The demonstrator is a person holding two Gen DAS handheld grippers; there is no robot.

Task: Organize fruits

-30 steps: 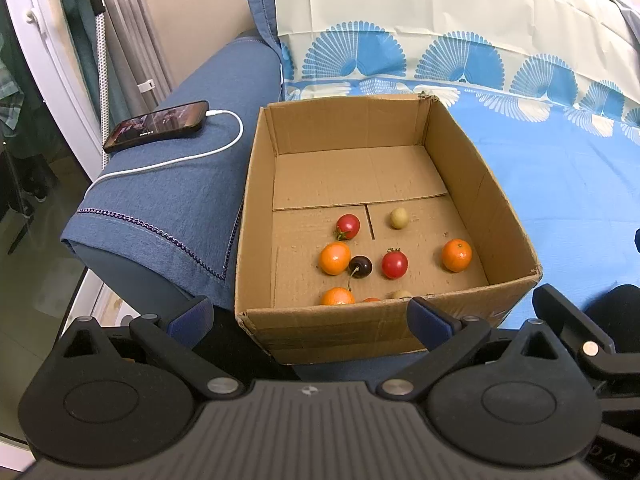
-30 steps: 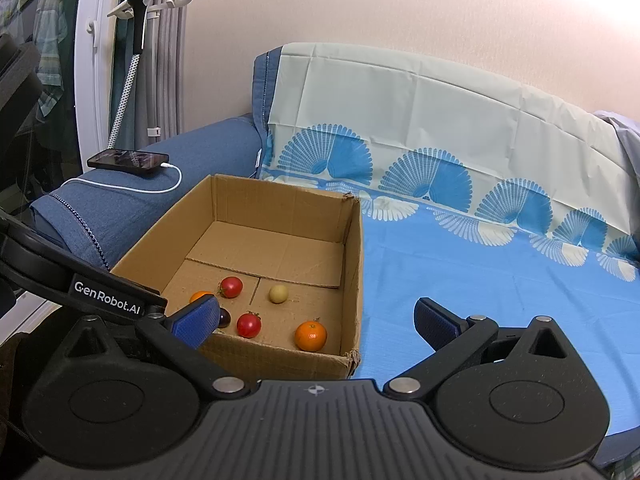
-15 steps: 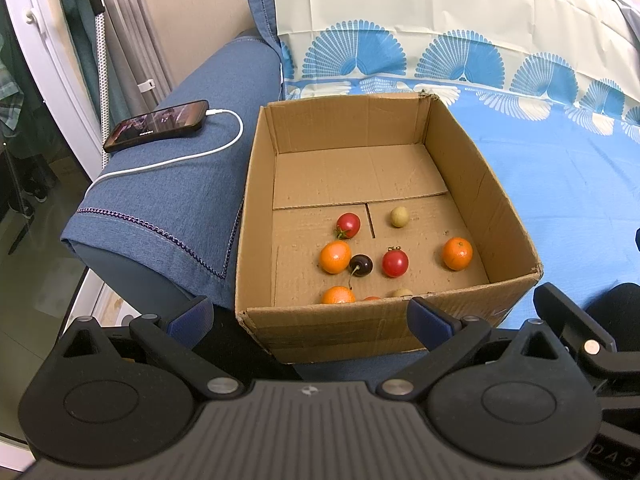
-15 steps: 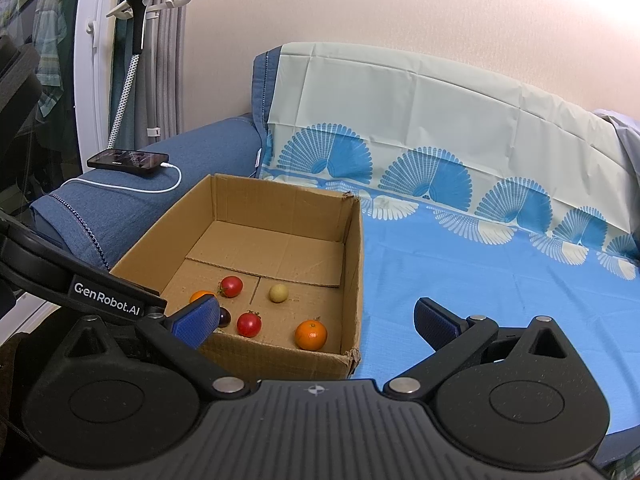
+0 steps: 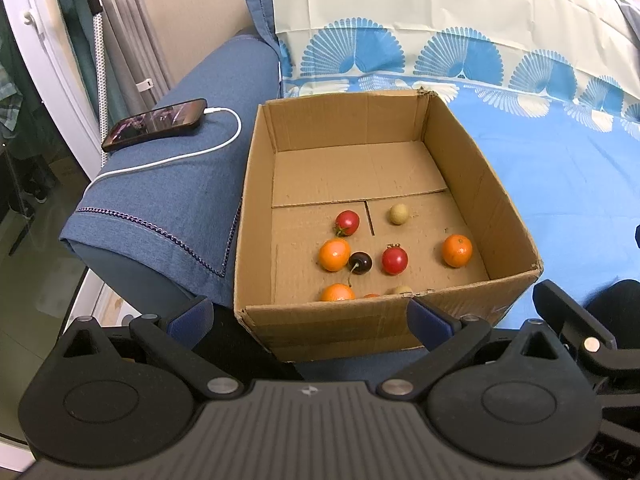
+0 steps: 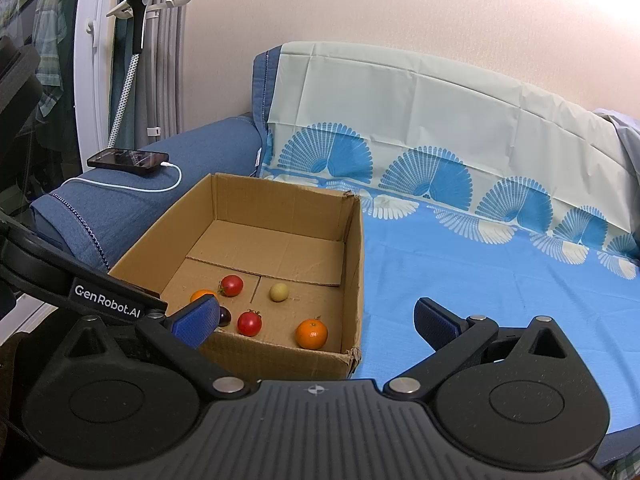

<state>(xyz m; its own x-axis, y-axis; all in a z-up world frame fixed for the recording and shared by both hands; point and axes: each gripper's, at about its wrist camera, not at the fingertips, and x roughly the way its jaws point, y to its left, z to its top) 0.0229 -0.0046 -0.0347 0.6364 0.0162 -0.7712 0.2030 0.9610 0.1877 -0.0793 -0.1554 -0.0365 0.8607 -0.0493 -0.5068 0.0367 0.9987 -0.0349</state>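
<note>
Both tools stand released, pads wide apart and gripping nothing: the left tool [image 5: 309, 314] hangs just before the near wall of the cardboard box [image 5: 256, 208], and the right tool [image 6: 316, 318] hangs at the box's near right corner, half over the blue sheet [image 6: 480, 280].

All the fruit lies loose on the box floor, in its nearer half. A dark cherry [image 5: 360, 262] sits in the middle, touching an orange fruit [image 5: 334, 255] on its left, with its stem pointing toward the near wall. A red tomato [image 5: 395, 260] lies just right of the cherry, calyx up and toward the back. Another red tomato [image 5: 347, 223] lies behind, near a slit in the floor flap, and a pale round fruit [image 5: 399, 214] lies across that slit. A small orange [image 5: 457, 250] sits apart toward the right wall.

The box's long axis runs away from the tools toward the sofa back [image 6: 400, 112]; it stands on the sheet beside the blue armrest [image 5: 172, 184].

Only the left wrist view shows another orange fruit [image 5: 337, 292] and two partly hidden fruits against the near wall. Only the right wrist view shows the box's outer right wall [image 6: 357, 280] and the open stretch of sheet beyond. A phone [image 5: 156, 123] with a white cable [image 5: 224, 140] lies on the armrest.
</note>
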